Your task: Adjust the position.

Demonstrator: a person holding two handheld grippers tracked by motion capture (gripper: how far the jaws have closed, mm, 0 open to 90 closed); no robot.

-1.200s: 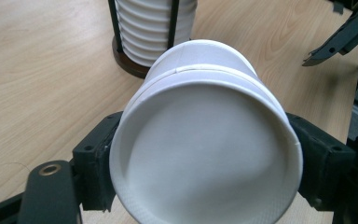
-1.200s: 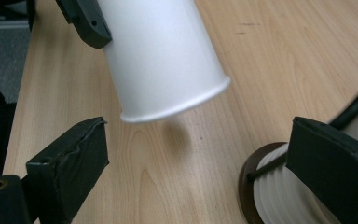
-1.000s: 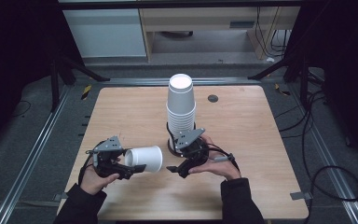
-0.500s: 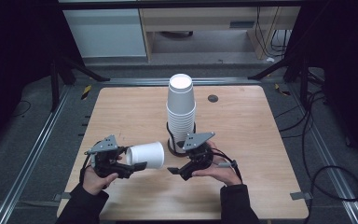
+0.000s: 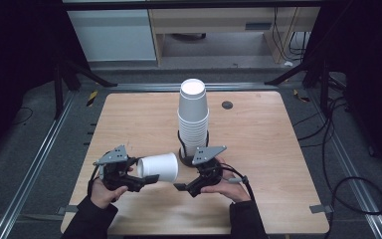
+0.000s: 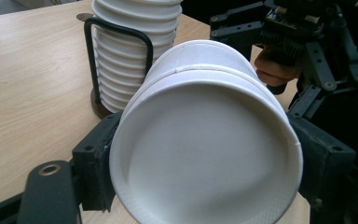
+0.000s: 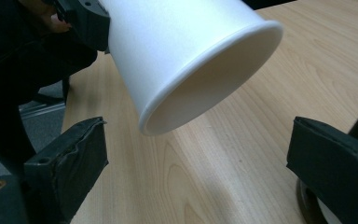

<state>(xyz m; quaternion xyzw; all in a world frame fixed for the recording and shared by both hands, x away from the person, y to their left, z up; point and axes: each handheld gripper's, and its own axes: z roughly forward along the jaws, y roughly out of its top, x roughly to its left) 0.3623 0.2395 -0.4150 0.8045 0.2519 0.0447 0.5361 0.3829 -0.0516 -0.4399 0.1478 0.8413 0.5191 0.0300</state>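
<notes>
A: Left gripper has the cup on its side, jaws clamped across the base end, mouth pointing toward the right gripper. It's held just above the worktop, in front of the stack.

B: And the right one's jaws stand wide apart, nothing between them. In its own view the cup hangs just ahead of the pads, rim facing in.

A: Looks to me like a handover, or a pull to split nested cups. In the left gripper view there's a seam ring round the wall of the cup. Could be two cups nested; I can't tell for sure.

B: So, the risks. Thin paper wall. If the right jaws close hard on the open rim, it could buckle inward.

A: Right, the rim is the softest part. And the left grip is only on the narrow end, so a sideways nudge from the right could lever the cup out of those jaws.

B: Then it drops to the worktop and rolls, being on its side.

A: The stack's just behind, too, in its holder. The right gripper sits close beside that base. A wide swing of the hand could clip it and tip the tall stack over.

B: And if the left lets go before the right has closed properly, the cup falls between them.
</notes>
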